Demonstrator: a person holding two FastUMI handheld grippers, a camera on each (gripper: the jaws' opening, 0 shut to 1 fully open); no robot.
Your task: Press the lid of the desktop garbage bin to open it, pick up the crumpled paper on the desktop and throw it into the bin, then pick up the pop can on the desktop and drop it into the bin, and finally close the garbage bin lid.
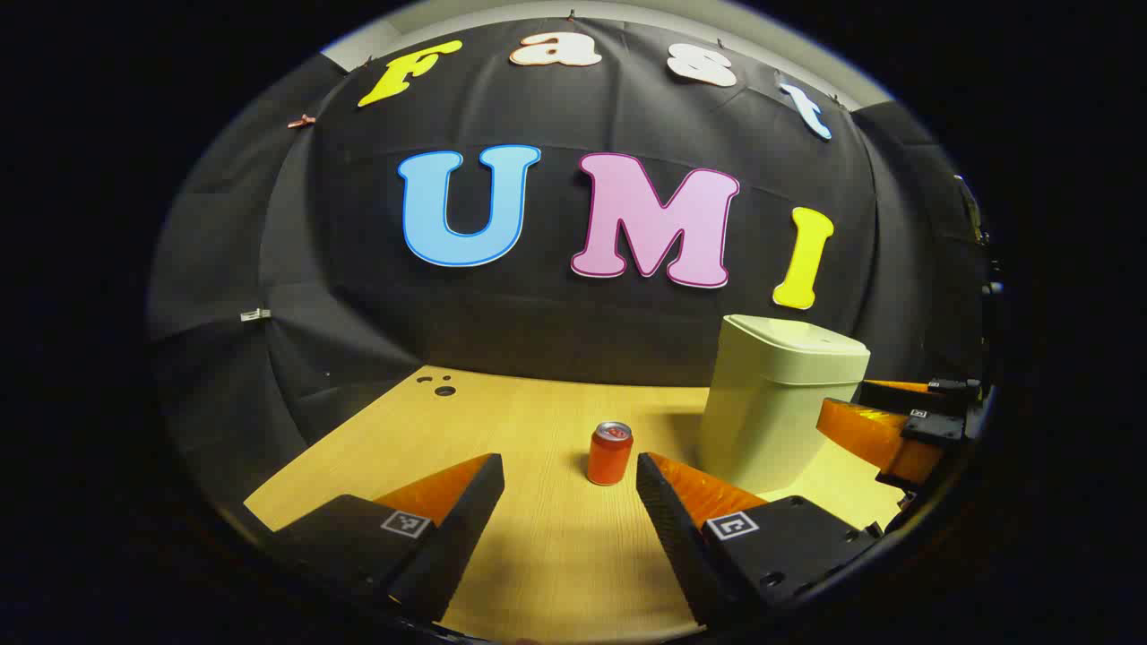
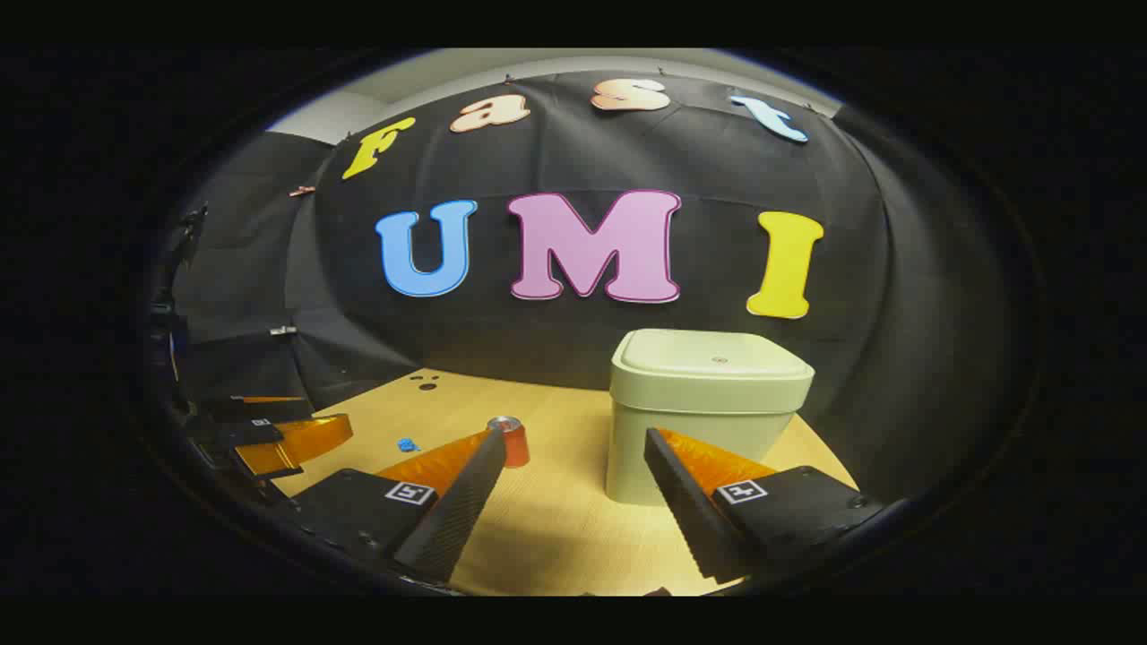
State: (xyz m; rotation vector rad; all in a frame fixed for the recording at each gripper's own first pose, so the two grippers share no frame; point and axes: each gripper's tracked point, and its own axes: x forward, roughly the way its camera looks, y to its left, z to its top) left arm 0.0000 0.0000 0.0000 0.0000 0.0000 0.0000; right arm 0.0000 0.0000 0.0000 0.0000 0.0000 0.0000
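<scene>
A pale green bin [image 1: 771, 403] stands on the wooden table [image 1: 556, 555] with its lid [image 2: 712, 356] down. An orange-red pop can [image 1: 610, 453] stands upright left of the bin. My left gripper [image 1: 569, 466] is open, low over the table, with the can a little ahead between its fingers and untouched. My right gripper [image 2: 573, 439] is also open and empty, facing the bin [image 2: 699, 421]. Its left finger hides part of the can [image 2: 514, 442]. A small blue crumpled scrap [image 2: 408, 444] lies on the table left of the can.
The other gripper [image 1: 887, 430] shows right of the bin in the left gripper view, and at the left edge [image 2: 287, 439] in the right gripper view. Small dark holes [image 1: 439, 385] mark the table's far left corner. Black cloth closes the booth behind the table.
</scene>
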